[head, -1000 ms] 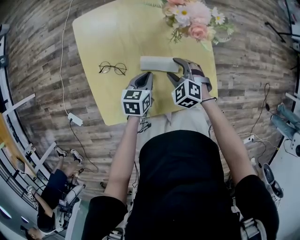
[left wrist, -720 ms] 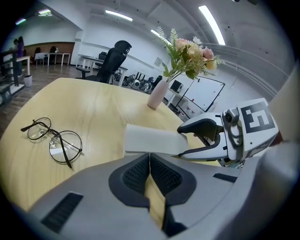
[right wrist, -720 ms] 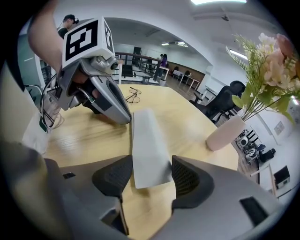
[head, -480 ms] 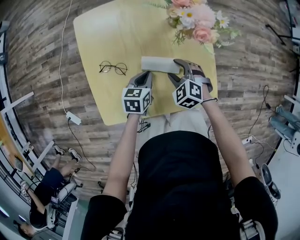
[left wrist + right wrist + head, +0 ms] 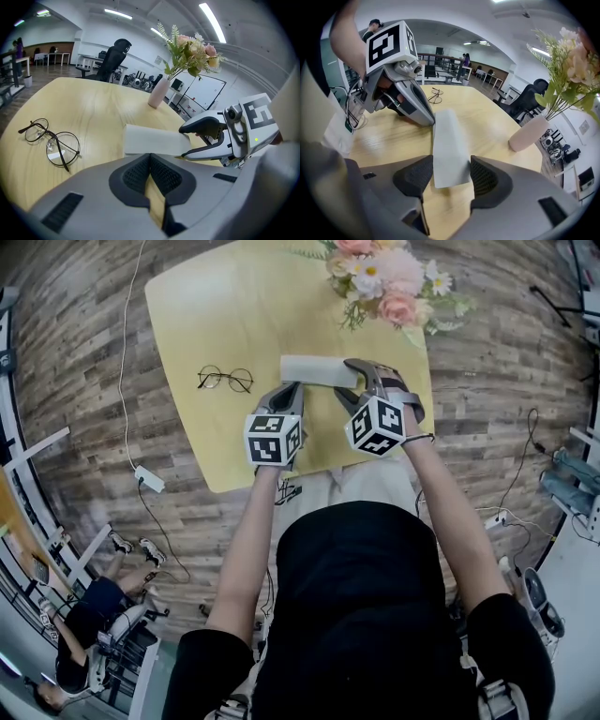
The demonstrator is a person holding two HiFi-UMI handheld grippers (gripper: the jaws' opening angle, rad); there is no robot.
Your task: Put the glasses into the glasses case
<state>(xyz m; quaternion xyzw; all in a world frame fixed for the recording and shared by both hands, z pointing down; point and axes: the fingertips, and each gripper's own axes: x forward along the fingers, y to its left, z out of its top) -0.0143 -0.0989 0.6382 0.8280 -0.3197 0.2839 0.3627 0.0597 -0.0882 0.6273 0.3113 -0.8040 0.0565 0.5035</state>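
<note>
Round wire-rimmed glasses (image 5: 225, 378) lie open on the yellow table (image 5: 216, 296), left of a long pale grey glasses case (image 5: 319, 369). In the left gripper view the glasses (image 5: 49, 143) are at the left and the case (image 5: 152, 140) lies straight ahead. My left gripper (image 5: 289, 390) hovers just short of the case's near side, jaws shut and empty (image 5: 150, 161). My right gripper (image 5: 352, 381) straddles the case's right end; its jaws are closing, with the case (image 5: 450, 145) between the pads (image 5: 415, 176), which do not clearly press on it.
A pink vase of flowers (image 5: 394, 282) stands at the table's far right corner, close behind the case. A white cable with a power block (image 5: 148, 477) runs over the wooden floor at the left. A black office chair (image 5: 112, 56) stands beyond the table.
Both grippers have stayed where they were at the case. Glasses and case have not moved.
</note>
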